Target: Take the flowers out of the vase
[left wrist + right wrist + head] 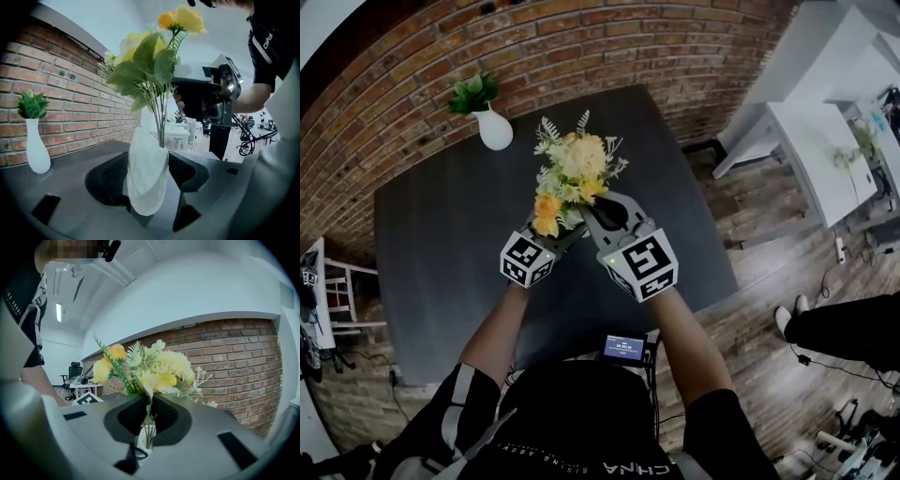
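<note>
A bunch of yellow and cream flowers point(572, 173) with green leaves stands over the dark table, its stems running down into a small white vase point(146, 159). My left gripper point(149, 185) is shut on that vase, one pad against each side of it. From the right, my right gripper point(598, 211) is shut on the flower stems point(149, 420) just under the blooms point(157, 369). The vase's mouth point(142, 446) shows a little below the right jaws. In the head view the blooms hide the vase.
A second white vase with a green plant point(492, 127) stands at the table's far left, near the brick wall point(581, 37). The dark table point(441, 234) spreads around both grippers. White desks point(825, 141) and a person's shoes point(787, 319) are off to the right.
</note>
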`<act>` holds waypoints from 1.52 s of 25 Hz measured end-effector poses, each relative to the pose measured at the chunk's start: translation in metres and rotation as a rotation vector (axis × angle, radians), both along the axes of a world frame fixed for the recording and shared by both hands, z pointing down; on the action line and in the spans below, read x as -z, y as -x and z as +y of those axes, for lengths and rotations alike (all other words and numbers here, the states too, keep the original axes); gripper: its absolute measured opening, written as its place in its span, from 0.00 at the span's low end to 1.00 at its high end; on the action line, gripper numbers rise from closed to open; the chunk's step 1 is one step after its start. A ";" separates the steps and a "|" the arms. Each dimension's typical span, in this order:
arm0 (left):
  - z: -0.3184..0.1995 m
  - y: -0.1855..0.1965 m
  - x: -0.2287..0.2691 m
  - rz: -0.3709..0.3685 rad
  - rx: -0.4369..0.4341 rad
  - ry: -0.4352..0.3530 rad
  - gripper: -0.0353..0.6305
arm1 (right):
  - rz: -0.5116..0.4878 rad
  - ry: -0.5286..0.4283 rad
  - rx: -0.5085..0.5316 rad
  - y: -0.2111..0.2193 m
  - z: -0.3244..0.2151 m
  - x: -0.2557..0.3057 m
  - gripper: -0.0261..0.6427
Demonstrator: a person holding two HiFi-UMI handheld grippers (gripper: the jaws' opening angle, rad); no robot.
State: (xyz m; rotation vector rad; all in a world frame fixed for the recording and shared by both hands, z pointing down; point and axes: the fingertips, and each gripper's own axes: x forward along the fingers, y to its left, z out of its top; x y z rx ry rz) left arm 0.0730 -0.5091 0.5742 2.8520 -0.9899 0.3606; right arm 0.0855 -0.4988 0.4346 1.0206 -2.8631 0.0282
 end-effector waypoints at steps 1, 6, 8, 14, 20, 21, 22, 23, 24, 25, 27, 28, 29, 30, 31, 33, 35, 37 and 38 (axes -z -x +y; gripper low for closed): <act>0.000 0.001 0.000 0.000 0.002 0.001 0.45 | -0.004 -0.006 -0.002 -0.001 0.001 0.005 0.07; 0.000 0.002 0.002 -0.001 -0.005 0.003 0.45 | -0.015 -0.048 -0.012 -0.003 0.002 0.027 0.07; 0.001 0.002 0.003 -0.003 -0.006 0.006 0.45 | -0.019 -0.067 -0.019 -0.003 0.001 0.035 0.07; 0.007 0.000 0.007 0.002 -0.015 0.003 0.46 | -0.039 -0.114 -0.048 -0.008 -0.004 0.057 0.07; 0.013 0.004 0.019 0.003 -0.016 -0.012 0.46 | -0.061 -0.166 -0.064 -0.010 -0.006 0.085 0.07; 0.014 0.006 0.022 0.003 -0.014 -0.019 0.46 | -0.063 -0.174 -0.065 -0.010 -0.006 0.090 0.07; 0.015 0.008 0.026 0.005 -0.011 -0.026 0.46 | -0.066 -0.183 -0.066 -0.010 -0.005 0.095 0.07; 0.016 0.010 0.030 0.008 -0.008 -0.034 0.46 | -0.070 -0.191 -0.067 -0.011 -0.005 0.101 0.07; 0.018 0.012 0.034 0.012 -0.005 -0.041 0.46 | -0.076 -0.198 -0.068 -0.011 -0.004 0.106 0.07; 0.019 0.014 0.038 0.017 -0.002 -0.049 0.46 | -0.082 -0.204 -0.071 -0.012 -0.004 0.111 0.07; 0.021 0.018 0.046 0.026 0.003 -0.064 0.46 | -0.096 -0.215 -0.076 -0.015 -0.003 0.121 0.07; 0.023 0.020 0.051 0.030 0.006 -0.073 0.46 | -0.103 -0.220 -0.079 -0.017 -0.002 0.127 0.07; 0.024 0.023 0.057 0.036 0.008 -0.081 0.46 | -0.110 -0.223 -0.082 -0.019 -0.001 0.132 0.07; 0.025 0.025 0.063 0.045 0.009 -0.089 0.46 | -0.117 -0.223 -0.085 -0.022 -0.001 0.137 0.07; 0.027 0.028 0.069 0.059 0.010 -0.094 0.46 | -0.123 -0.219 -0.089 -0.025 0.000 0.140 0.07; 0.031 0.034 0.081 0.090 0.008 -0.094 0.46 | -0.134 -0.204 -0.094 -0.031 0.001 0.145 0.07; 0.035 0.039 0.093 0.115 0.008 -0.099 0.46 | -0.142 -0.183 -0.098 -0.038 0.004 0.145 0.07; 0.038 0.043 0.105 0.132 0.010 -0.110 0.45 | -0.143 -0.159 -0.104 -0.045 0.008 0.139 0.07; 0.039 0.044 0.111 0.137 0.010 -0.114 0.45 | -0.143 -0.144 -0.108 -0.048 0.010 0.135 0.07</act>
